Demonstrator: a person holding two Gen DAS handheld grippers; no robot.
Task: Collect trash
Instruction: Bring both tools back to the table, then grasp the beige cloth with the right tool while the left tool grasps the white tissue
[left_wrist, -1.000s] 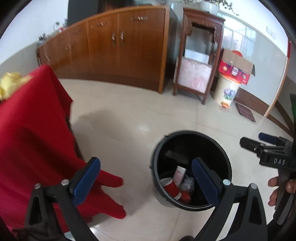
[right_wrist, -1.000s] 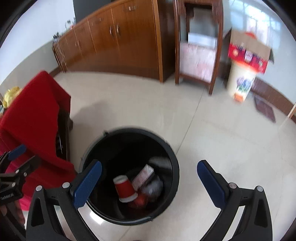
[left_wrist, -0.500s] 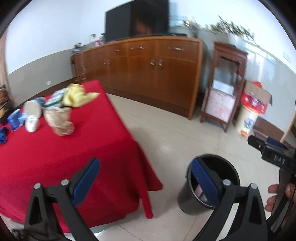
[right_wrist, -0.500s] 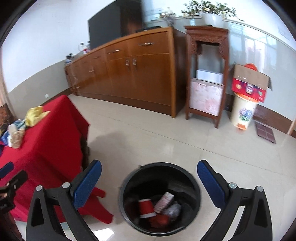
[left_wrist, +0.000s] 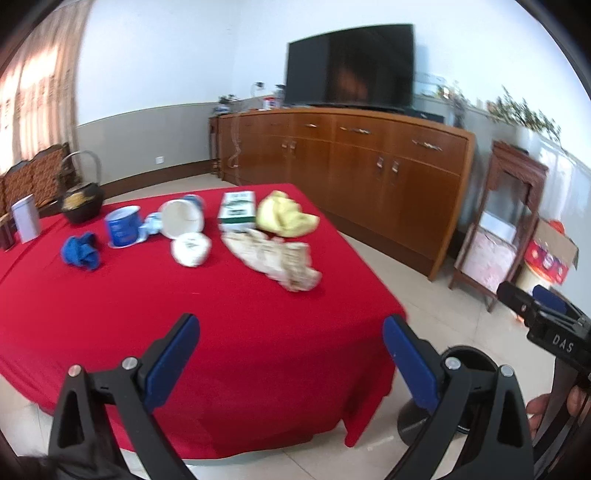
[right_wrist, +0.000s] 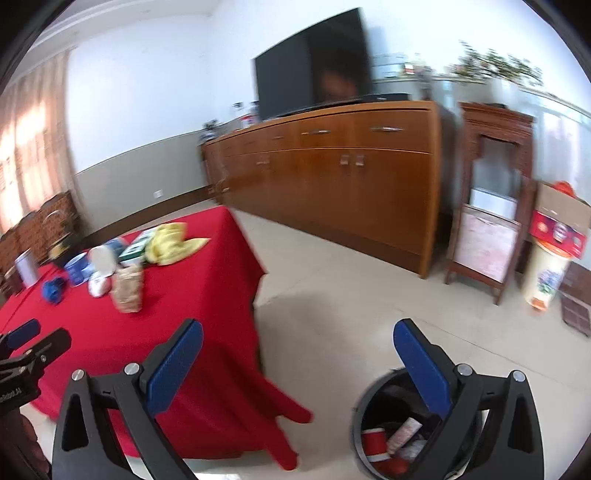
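Trash lies on a red-clothed table (left_wrist: 147, 306): a crumpled beige wrapper (left_wrist: 277, 258), a yellow crumpled bag (left_wrist: 286, 218), a green-white carton (left_wrist: 238, 210), a white cup on its side (left_wrist: 183, 218), a white lid (left_wrist: 191, 249), a blue cup (left_wrist: 123, 225) and a blue crumpled piece (left_wrist: 81, 253). My left gripper (left_wrist: 291, 358) is open and empty above the table's near edge. My right gripper (right_wrist: 297, 363) is open and empty, between the table (right_wrist: 207, 295) and the black trash bin (right_wrist: 402, 432), which holds a red cup (right_wrist: 373, 443) and wrappers.
A black basket (left_wrist: 81, 201) and a grey tin (left_wrist: 25, 218) stand at the table's far left. A long wooden sideboard (left_wrist: 351, 173) with a TV (left_wrist: 351, 66) lines the wall. A wooden stand (left_wrist: 498, 221) and a cardboard box (left_wrist: 550, 251) are at the right.
Both grippers have swung up and left, away from the bin toward the table. The trash on the tabletop has come into view and the bin has dropped to the lower right.
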